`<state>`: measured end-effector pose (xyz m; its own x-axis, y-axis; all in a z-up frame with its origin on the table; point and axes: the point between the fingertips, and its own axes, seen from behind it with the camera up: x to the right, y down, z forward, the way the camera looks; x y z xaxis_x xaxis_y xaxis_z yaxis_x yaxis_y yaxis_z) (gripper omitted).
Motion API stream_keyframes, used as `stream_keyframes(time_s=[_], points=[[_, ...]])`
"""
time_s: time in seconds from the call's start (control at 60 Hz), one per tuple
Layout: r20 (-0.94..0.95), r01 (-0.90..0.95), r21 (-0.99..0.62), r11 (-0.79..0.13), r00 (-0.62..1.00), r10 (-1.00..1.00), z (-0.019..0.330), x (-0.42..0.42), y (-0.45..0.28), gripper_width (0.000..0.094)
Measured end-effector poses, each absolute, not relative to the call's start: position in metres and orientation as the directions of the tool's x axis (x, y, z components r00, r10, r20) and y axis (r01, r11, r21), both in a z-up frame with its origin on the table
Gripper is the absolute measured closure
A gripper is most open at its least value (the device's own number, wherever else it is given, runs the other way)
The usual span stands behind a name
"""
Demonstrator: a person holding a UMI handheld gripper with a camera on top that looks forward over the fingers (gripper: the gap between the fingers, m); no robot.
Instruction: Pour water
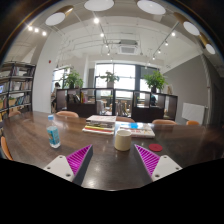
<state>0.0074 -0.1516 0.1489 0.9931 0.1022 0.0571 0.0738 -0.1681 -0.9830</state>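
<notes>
Hovering level over table (pixel 105 165), fingers (pixel 80 158) apart, cup (pixel 122 139) beyond.

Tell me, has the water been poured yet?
Nothing looks done yet. The hand-held gripper is open and empty, its fingers apart over the table. The bottle stands untouched off to the left beyond the fingers, and the cup stands ahead of them. Whether the cup holds water cannot be seen. Grabbing the bottle and pouring are probably both left.

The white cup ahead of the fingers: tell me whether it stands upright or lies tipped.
Upright. The white cup stands on its base on the wooden table, just beyond the open hand-held gripper, untouched. Its contents cannot be seen.
</notes>
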Motion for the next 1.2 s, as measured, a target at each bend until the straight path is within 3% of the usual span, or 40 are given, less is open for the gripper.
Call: stream_keyframes(time_s=[0.15, 0.65, 1.05, 1.2], points=[[0.067, 0.077, -0.982, -0.174, 0.996, 0.063, 0.142, -0.009, -0.149, 0.0106], [-0.007, 0.021, -0.989, -0.144, 0.982, 0.191, 0.113, -0.249, -0.089, 0.0098], [-0.023, 0.014, -0.985, -0.170, 0.978, 0.210, 0.084, -0.334, 0.003, 0.0096], [-0.028, 0.005, -0.990, -0.142, 0.973, 0.231, 0.085, -0.348, 0.021, 0.0176]])
